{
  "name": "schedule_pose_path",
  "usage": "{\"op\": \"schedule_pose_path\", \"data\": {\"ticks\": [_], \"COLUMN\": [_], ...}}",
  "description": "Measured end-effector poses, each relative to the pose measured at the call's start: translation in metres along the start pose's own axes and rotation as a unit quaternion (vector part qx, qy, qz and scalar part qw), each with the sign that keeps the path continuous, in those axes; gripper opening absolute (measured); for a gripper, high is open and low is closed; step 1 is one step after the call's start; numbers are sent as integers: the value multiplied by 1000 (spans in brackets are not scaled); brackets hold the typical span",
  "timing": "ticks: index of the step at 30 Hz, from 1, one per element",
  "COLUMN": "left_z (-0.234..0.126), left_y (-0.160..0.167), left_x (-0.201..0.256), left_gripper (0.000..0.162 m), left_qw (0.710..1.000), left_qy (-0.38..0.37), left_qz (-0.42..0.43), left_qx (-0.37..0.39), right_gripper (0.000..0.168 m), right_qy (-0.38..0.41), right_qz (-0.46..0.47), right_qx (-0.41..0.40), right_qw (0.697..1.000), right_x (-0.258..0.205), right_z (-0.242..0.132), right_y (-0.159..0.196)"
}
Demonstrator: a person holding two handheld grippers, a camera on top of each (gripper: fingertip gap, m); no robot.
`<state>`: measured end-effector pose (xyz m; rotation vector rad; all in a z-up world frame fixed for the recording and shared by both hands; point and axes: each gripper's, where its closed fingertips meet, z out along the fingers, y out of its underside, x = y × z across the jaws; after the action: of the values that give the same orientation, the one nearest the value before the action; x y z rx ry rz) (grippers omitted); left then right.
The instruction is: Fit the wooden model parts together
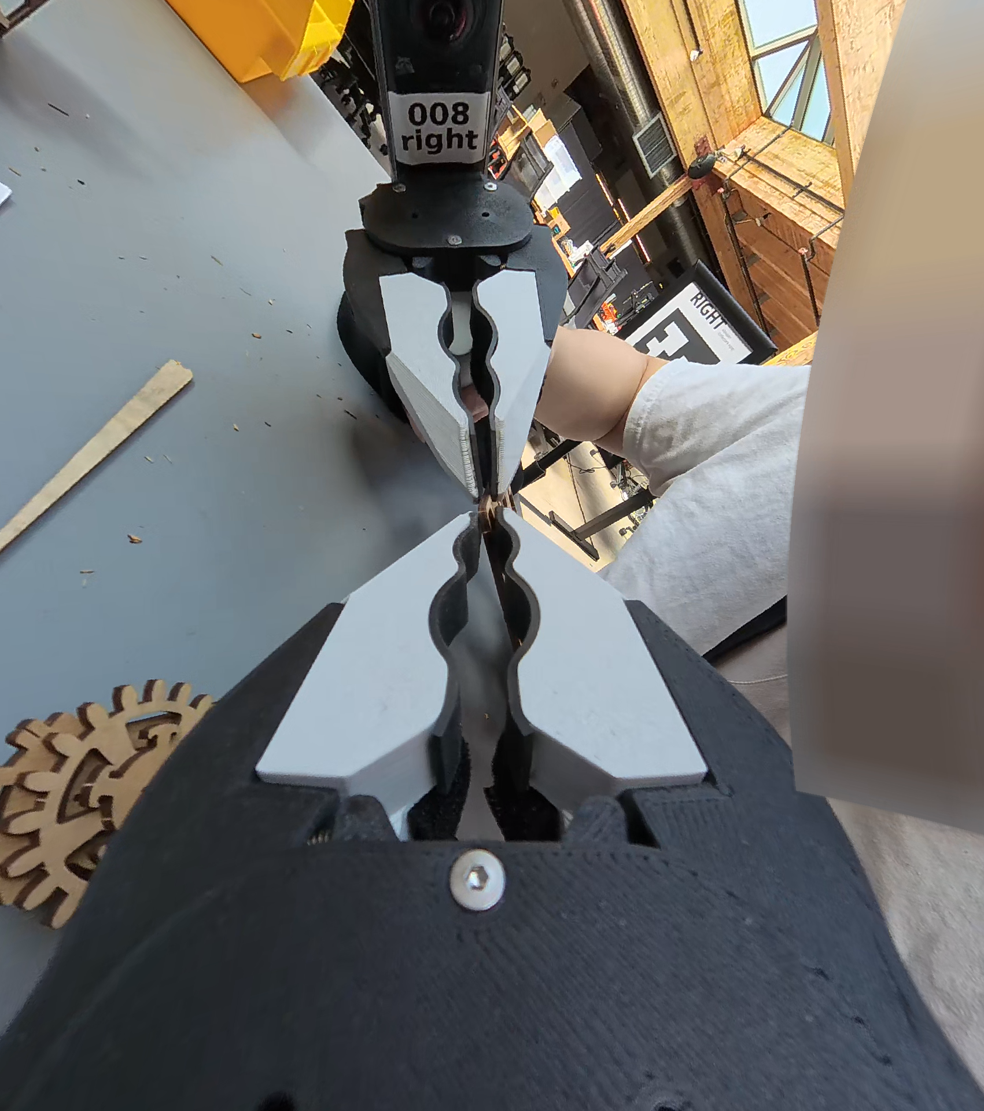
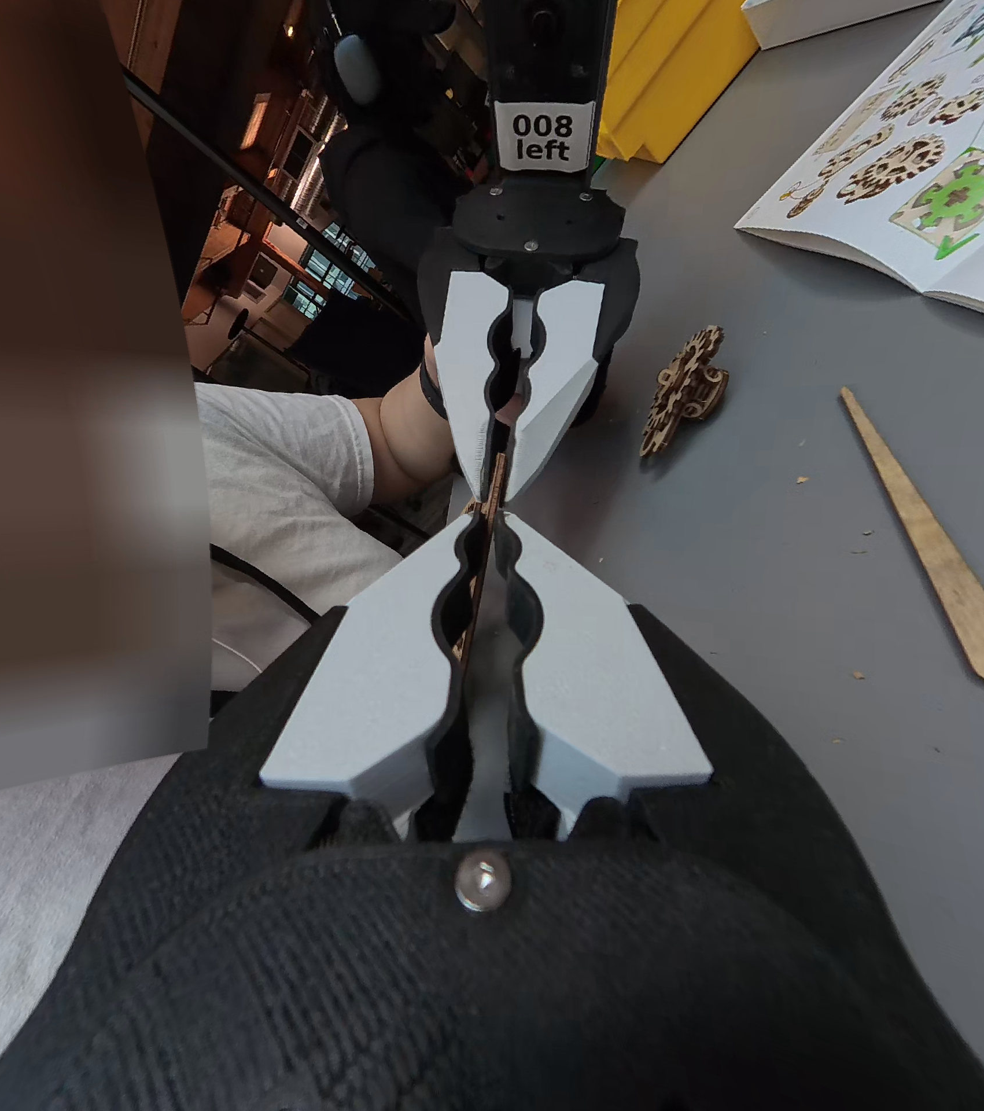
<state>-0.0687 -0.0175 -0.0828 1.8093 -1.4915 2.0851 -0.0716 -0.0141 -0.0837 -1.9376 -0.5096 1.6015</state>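
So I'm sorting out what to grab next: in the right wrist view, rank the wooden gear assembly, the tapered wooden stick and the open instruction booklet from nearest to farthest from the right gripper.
From the right gripper:
1. Wooden gear assembly, just right of the tips.
2. Tapered wooden stick, farther right.
3. Open instruction booklet, far upper right.

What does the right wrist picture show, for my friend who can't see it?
Two grippers meet tip to tip above a grey table, each pinching a thin wooden piece. A wooden gear model, a pointed wooden stick and an open instruction booklet lie to the right.
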Motion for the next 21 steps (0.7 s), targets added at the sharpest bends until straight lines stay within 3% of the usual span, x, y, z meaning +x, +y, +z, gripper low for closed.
{"op": "schedule_pose_path", "data": {"ticks": [12, 21], "left_z": [-2, -3], "left_y": [0, 0], "left_x": [5, 1], "left_gripper": [1, 1], "left_qw": [1000, 1000], "left_qy": [8, -5], "left_qz": [-12, -9], "left_qx": [-3, -4], "right_gripper": [8, 2], "right_qy": [-2, 9], "right_qz": [19, 37], "right_qx": [2, -4], "right_qw": [1000, 999], "right_x": [-2, 1], "right_z": [5, 9], "right_y": [-3, -3]}}
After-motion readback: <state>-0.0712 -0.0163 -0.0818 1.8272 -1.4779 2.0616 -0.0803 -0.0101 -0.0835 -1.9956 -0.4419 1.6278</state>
